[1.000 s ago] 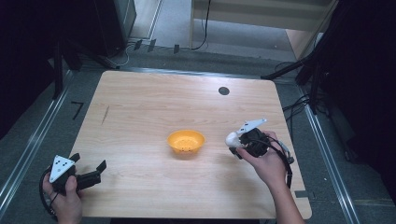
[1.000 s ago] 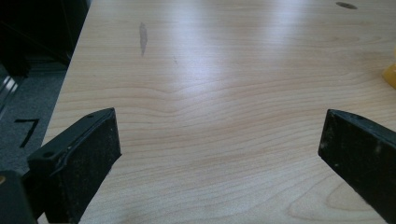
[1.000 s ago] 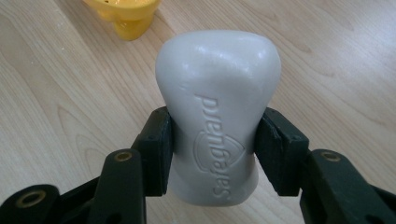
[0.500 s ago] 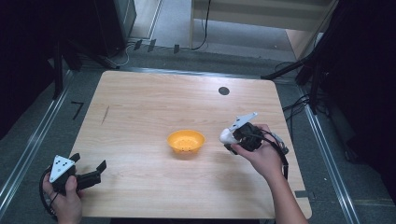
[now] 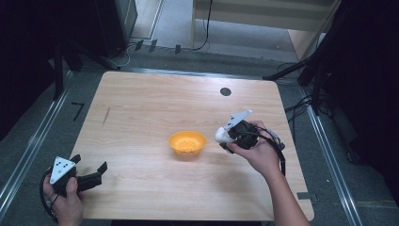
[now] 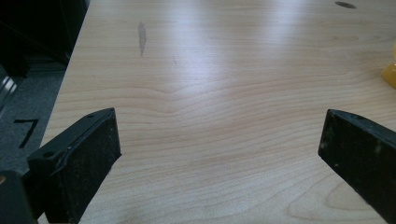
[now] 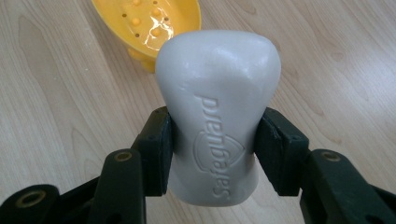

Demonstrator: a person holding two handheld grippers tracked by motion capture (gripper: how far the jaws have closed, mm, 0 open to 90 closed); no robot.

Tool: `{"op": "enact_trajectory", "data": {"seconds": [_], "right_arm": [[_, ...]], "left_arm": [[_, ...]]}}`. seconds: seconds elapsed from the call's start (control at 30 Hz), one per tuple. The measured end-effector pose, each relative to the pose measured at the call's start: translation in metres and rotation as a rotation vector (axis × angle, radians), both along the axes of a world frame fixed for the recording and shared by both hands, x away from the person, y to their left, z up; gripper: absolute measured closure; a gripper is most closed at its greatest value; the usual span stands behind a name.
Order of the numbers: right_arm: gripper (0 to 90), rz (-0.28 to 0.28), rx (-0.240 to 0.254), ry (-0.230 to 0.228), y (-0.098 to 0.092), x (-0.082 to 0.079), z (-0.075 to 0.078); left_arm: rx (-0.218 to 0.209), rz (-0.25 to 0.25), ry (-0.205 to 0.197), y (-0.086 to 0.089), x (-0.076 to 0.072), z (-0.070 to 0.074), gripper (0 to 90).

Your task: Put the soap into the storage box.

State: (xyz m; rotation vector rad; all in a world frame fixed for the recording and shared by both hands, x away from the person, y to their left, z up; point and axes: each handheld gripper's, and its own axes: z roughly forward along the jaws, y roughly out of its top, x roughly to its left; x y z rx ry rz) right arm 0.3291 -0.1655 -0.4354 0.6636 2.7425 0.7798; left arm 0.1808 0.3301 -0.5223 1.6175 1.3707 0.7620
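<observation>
A white bar of soap [image 7: 217, 116] is pinched at its waist between the black pads of my right gripper [image 7: 212, 144], which is shut on it. In the high view that right gripper [image 5: 225, 139] hovers just right of a yellow soap dish [image 5: 187, 143] at the table's middle, with the soap [image 5: 220, 135] pointing at the dish. The dish [image 7: 149, 23] has small bumps inside and lies beyond the soap's far end. My left gripper [image 5: 89, 167] rests at the table's near left corner, open, with bare wood between its jaws [image 6: 219, 154].
The light wooden table [image 5: 155, 103] has a black round cap [image 5: 225, 91] near its far edge and a faint grey smudge [image 5: 107, 115] at the left. Dark equipment, cables and floor rails surround it. An edge of the yellow dish [image 6: 390, 70] peeks in at the right of the left gripper view.
My right gripper has carried the soap leftward and slightly up, closer to the yellow dish. The left gripper has stayed where it was.
</observation>
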Motion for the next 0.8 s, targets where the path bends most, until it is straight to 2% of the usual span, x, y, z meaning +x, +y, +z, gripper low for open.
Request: {"op": "enact_trajectory", "data": {"seconds": [0.37, 0.6, 0.8], "right_arm": [[50.9, 0.059, -0.018, -0.001, 0.016, 0.006, 0.004], [50.9, 0.105, -0.049, -0.006, 0.027, 0.008, 0.004], [50.8, 0.133, -0.048, -0.004, 0.034, 0.011, 0.007]], "left_arm": [[0.0, -0.001, 0.0, 0.0, 0.0, 0.0, 0.0], [0.0, -0.002, 0.0, 0.0, 0.0, 0.0, 0.0], [0.001, -0.001, 0.0, -0.001, 0.0, 0.0, 0.0]]}}
